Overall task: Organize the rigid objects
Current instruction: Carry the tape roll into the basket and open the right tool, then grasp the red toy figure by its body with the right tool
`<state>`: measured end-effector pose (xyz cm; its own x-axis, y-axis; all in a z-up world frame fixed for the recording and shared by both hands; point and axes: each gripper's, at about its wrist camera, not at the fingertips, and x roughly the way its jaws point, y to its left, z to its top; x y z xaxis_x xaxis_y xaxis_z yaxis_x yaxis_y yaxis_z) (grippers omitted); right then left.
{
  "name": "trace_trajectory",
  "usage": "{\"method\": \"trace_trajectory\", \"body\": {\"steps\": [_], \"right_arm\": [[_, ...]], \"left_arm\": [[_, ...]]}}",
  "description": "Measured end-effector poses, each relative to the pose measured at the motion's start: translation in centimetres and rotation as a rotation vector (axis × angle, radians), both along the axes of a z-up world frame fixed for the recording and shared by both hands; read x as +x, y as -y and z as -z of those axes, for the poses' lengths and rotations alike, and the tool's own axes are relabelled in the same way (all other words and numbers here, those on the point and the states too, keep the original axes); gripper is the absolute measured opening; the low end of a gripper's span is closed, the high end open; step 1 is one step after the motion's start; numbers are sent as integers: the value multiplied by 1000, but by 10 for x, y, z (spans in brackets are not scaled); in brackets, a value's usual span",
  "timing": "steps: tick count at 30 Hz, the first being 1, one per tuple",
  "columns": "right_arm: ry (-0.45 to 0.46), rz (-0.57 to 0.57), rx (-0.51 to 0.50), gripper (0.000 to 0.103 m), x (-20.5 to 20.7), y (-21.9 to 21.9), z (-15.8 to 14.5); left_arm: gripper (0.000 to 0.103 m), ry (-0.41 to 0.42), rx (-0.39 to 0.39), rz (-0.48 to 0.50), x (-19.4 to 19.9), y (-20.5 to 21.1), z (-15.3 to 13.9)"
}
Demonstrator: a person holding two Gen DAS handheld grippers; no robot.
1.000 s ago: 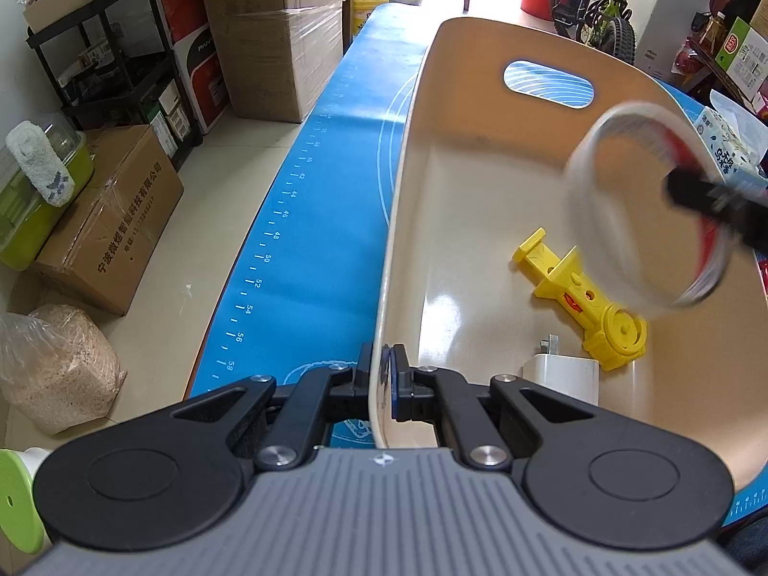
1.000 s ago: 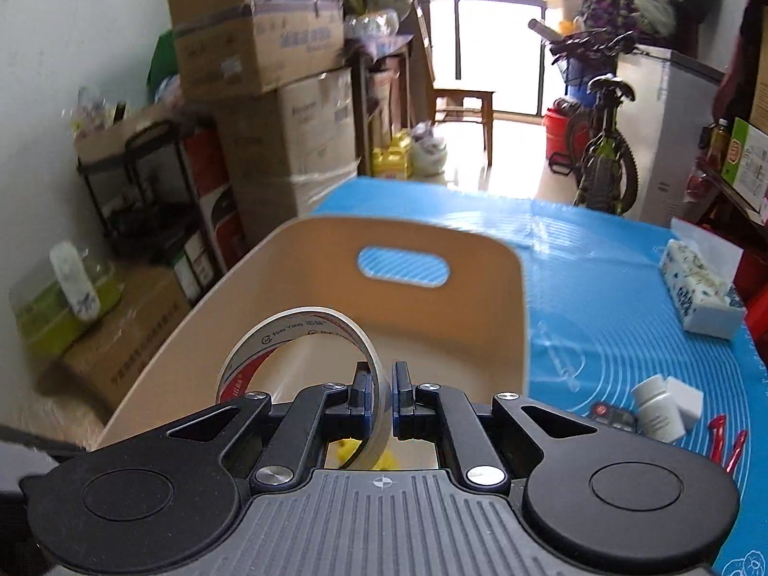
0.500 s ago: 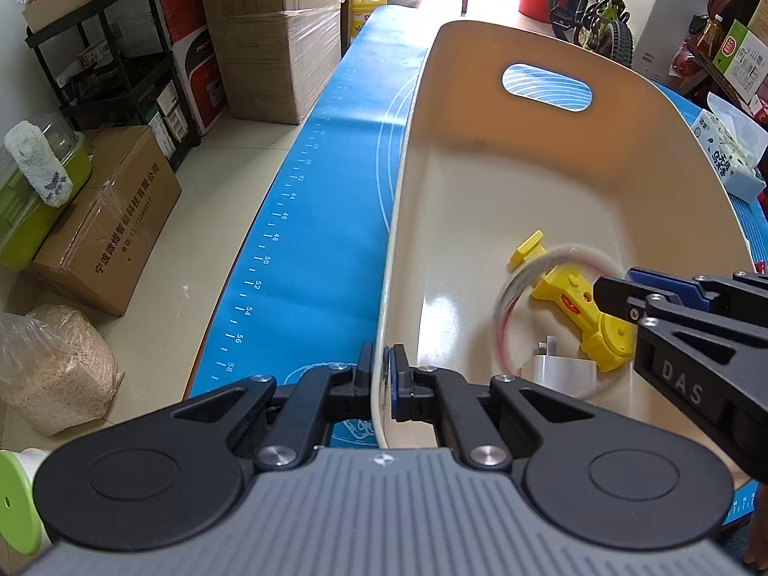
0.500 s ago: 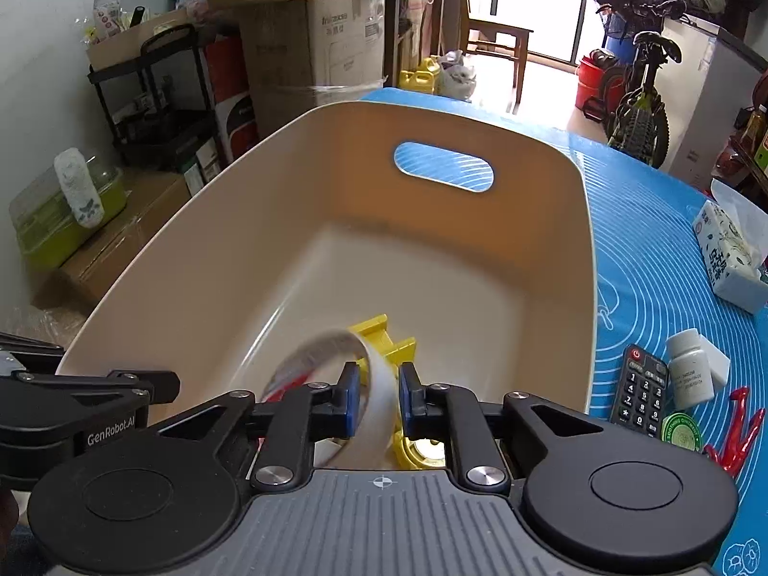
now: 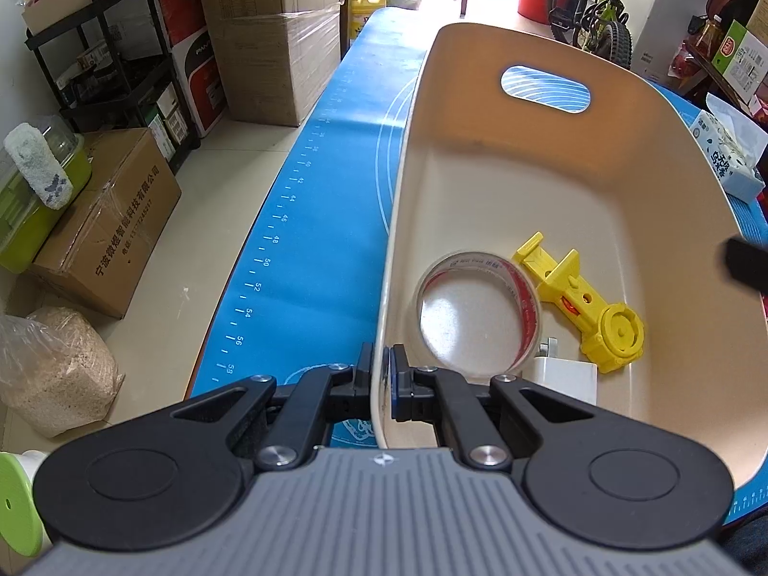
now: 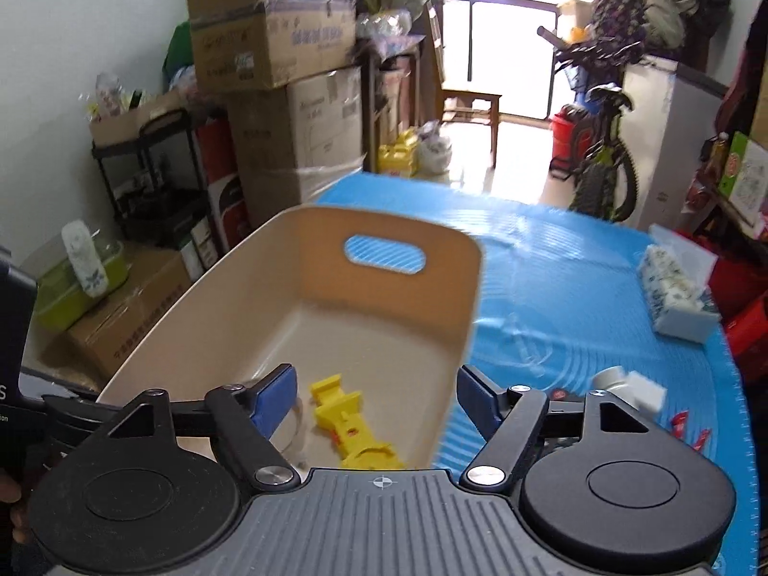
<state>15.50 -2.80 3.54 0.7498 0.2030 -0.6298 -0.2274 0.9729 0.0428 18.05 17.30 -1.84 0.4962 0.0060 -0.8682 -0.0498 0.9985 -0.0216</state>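
A beige basket (image 5: 566,153) stands on the blue mat. My left gripper (image 5: 381,374) is shut on its near left rim. Inside lie a clear tape roll (image 5: 480,312) with red print, a yellow plastic part (image 5: 583,297) and a white charger (image 5: 566,377). My right gripper (image 6: 377,396) hangs above the basket (image 6: 307,297); its jaws are opening and nothing is between them. Below its blue pads (image 6: 276,396) I see the yellow part (image 6: 350,427) and an edge of the tape roll (image 6: 295,427). A dark tip of the right gripper (image 5: 746,264) shows at the right edge of the left wrist view.
On the mat (image 6: 566,297) right of the basket lie a tissue pack (image 6: 677,293), a white bottle (image 6: 609,381) with a white block (image 6: 645,396), a remote and red pieces (image 6: 691,429). Cardboard boxes (image 5: 110,221), a shelf and a grain bag (image 5: 53,369) stand on the floor left.
The right gripper carried the tape roll down into the basket, opened and let it go, then pulled back up and to the right. The roll now lies on the basket floor. The left gripper stayed.
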Motion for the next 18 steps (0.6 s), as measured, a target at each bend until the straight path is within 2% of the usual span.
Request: {"method": "trace_trajectory", "body": {"steps": [4, 9, 14, 18], "right_arm": [[34, 79, 23, 80, -5, 35, -10], [35, 213, -2, 80, -1, 82, -8], [14, 343, -50, 80, 2, 128, 12], [-40, 444, -28, 80, 6, 164, 36]], "left_arm": [[7, 1, 0, 0, -1, 0, 0], [7, 1, 1, 0, -1, 0, 0], [7, 1, 3, 1, -1, 0, 0], [7, 4, 5, 1, 0, 0, -2]]}}
